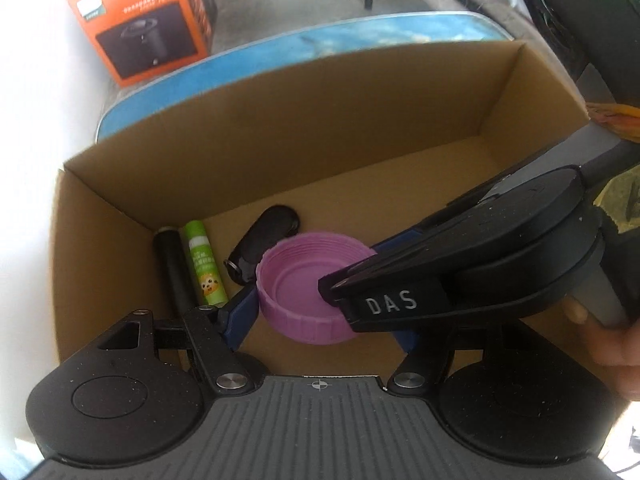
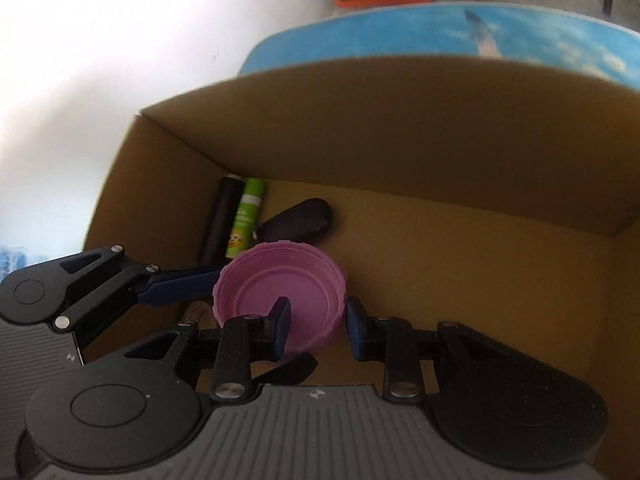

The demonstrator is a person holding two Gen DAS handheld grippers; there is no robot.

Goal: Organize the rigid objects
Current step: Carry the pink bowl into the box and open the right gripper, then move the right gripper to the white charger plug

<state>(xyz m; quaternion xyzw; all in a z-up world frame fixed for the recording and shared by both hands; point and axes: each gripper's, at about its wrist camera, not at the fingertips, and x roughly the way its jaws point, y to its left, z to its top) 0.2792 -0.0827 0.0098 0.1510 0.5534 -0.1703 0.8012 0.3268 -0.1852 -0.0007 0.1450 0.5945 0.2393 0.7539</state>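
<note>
A purple screw lid (image 1: 298, 280), open side up, hangs low inside a brown cardboard box (image 1: 320, 120). My left gripper (image 1: 322, 326) spans the lid's full width, and its blue left finger (image 1: 240, 314) presses the lid's side. The right gripper (image 1: 336, 288) reaches in over the lid from the right. In the right wrist view my right gripper (image 2: 318, 328) clamps the lid's (image 2: 280, 292) near wall, one finger inside and one outside. The left gripper's blue finger (image 2: 180, 284) touches the lid's left side.
On the box floor (image 2: 460, 260) by the left wall lie a black cylinder (image 1: 174, 272), a green tube (image 1: 204, 268) and a black oval fob (image 1: 264, 240). Beyond the box are a blue surface (image 1: 280, 52) and an orange carton (image 1: 140, 20). A hand (image 1: 612, 344) grips the right tool.
</note>
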